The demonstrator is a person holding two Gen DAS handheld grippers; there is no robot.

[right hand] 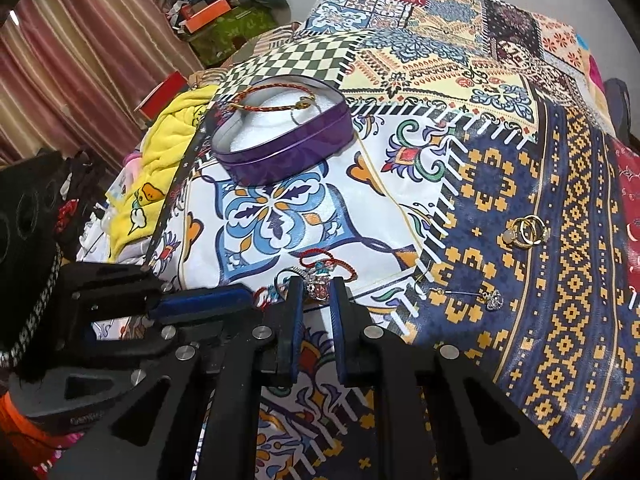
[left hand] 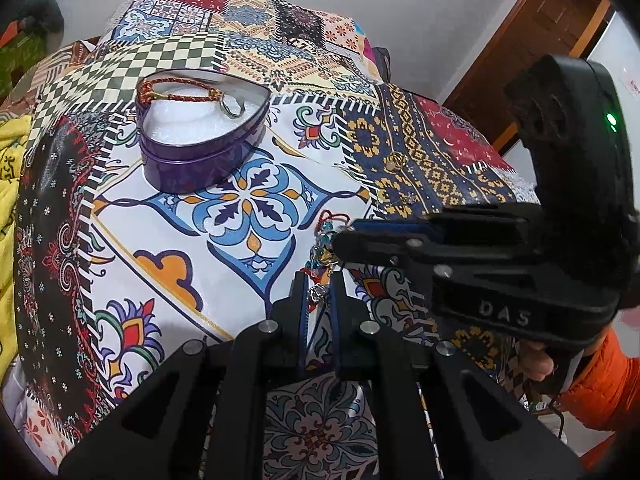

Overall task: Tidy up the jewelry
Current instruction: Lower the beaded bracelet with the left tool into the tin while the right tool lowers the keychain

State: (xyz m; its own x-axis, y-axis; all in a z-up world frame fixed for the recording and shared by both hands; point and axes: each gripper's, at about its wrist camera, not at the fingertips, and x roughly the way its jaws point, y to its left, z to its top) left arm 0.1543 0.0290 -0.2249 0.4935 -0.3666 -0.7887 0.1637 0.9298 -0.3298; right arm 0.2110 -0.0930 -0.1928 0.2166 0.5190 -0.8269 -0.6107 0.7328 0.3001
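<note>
A purple heart-shaped tin stands on the patterned cloth, holding a braided red-gold bracelet and a silver ring. A beaded charm bracelet on red cord lies on the cloth. My left gripper and my right gripper both close narrowly around its charms, meeting at right angles. Gold rings and a silver pin earring lie to the right.
The patterned cloth covers a raised surface. A yellow towel and clutter lie off its left edge, with striped curtains behind. A wooden door stands to the right.
</note>
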